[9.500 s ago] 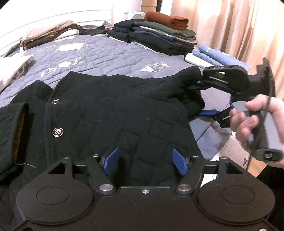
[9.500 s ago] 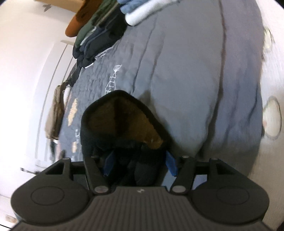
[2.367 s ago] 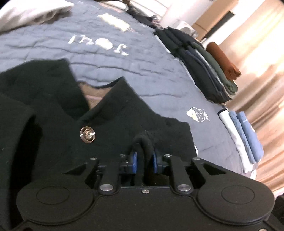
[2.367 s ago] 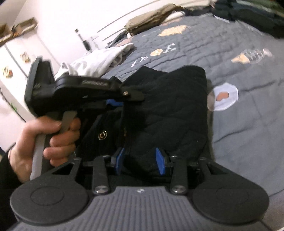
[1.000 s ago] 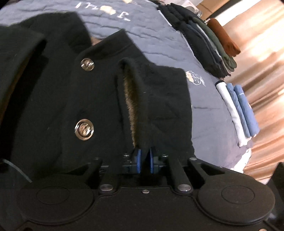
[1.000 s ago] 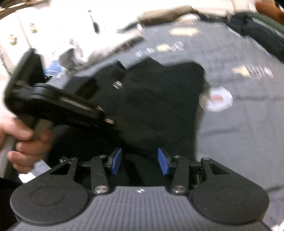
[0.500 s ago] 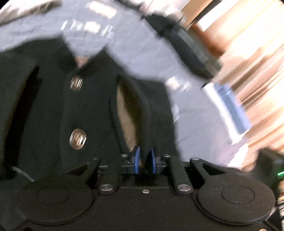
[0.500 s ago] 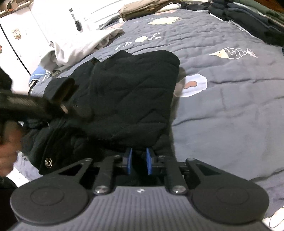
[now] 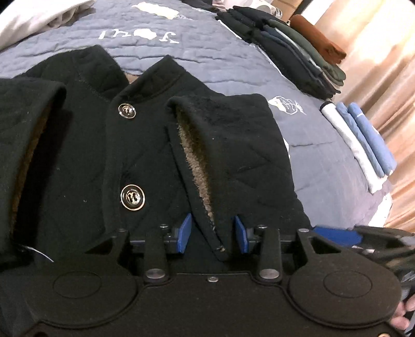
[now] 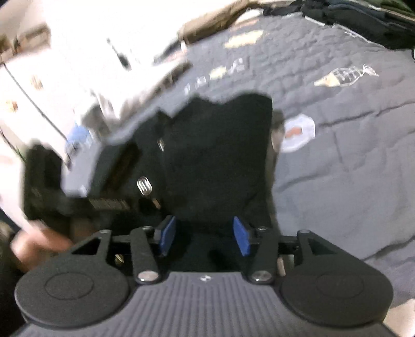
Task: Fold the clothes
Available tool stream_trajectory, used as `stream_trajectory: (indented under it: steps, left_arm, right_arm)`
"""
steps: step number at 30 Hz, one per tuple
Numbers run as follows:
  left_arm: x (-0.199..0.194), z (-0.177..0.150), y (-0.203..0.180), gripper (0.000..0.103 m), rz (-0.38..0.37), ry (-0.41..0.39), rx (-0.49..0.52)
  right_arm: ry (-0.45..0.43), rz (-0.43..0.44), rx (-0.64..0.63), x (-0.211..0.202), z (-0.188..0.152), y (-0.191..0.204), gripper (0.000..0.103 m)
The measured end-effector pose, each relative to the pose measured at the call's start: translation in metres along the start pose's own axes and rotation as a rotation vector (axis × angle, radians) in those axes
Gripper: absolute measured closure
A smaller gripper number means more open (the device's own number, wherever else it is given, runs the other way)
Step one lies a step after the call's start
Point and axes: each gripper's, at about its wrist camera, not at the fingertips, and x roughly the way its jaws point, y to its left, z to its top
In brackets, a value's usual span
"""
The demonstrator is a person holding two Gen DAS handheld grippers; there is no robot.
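A black quilted jacket [image 9: 145,145] with silver snap buttons [image 9: 132,197] lies on the grey-blue bedspread [image 9: 207,51]. Its right sleeve [image 9: 233,155] is folded over the front, brown fleece lining showing along the edge. My left gripper [image 9: 212,237] is opening; the sleeve's edge lies between its blue pads without being pressed. In the blurred right wrist view my right gripper [image 10: 205,237] is opening too, over the jacket [image 10: 218,160]; its pads stand clear of the fabric. The right gripper's blue tip [image 9: 337,234] shows at the left view's right edge.
Folded dark clothes [image 9: 285,49] are stacked at the far right of the bed, with a rust-brown piece [image 9: 319,41] on top. Folded blue and white items [image 9: 363,145] lie near the right edge. White laundry [image 9: 39,18] sits far left. A hand [image 10: 39,241] holds the other gripper.
Both grippers have let go: the left one was shut on the sleeve's edge and its pads now stand apart; the right one pinched the jacket half a second ago and has opened and moved.
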Motion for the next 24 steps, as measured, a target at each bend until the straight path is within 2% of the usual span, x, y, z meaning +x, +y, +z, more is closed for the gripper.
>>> stream_trajectory:
  steps: [4, 8, 11, 18, 24]
  left_arm:
    - [0.002, 0.003, 0.001, 0.065, -0.018, -0.012, -0.038]
    - [-0.002, -0.002, -0.002, 0.065, -0.001, -0.026, -0.004]
    - [-0.01, -0.003, -0.004, 0.064, 0.002, -0.041, 0.009]
    - [-0.045, -0.009, -0.002, 0.06, 0.03, -0.068, 0.057]
    - [-0.085, -0.012, 0.03, 0.06, 0.05, -0.142, 0.004]
  right_arm:
    - [-0.163, 0.069, 0.114, -0.017, 0.016, -0.005, 0.049]
    - [-0.221, 0.061, 0.154, -0.001, 0.035, 0.0, 0.048]
    - [-0.189, 0.043, 0.124, 0.018, 0.044, 0.008, 0.047]
    - [-0.053, -0.005, -0.021, 0.062, 0.055, 0.029, 0.047]
    - [-0.011, -0.044, 0.002, 0.084, 0.051, 0.028, 0.047]
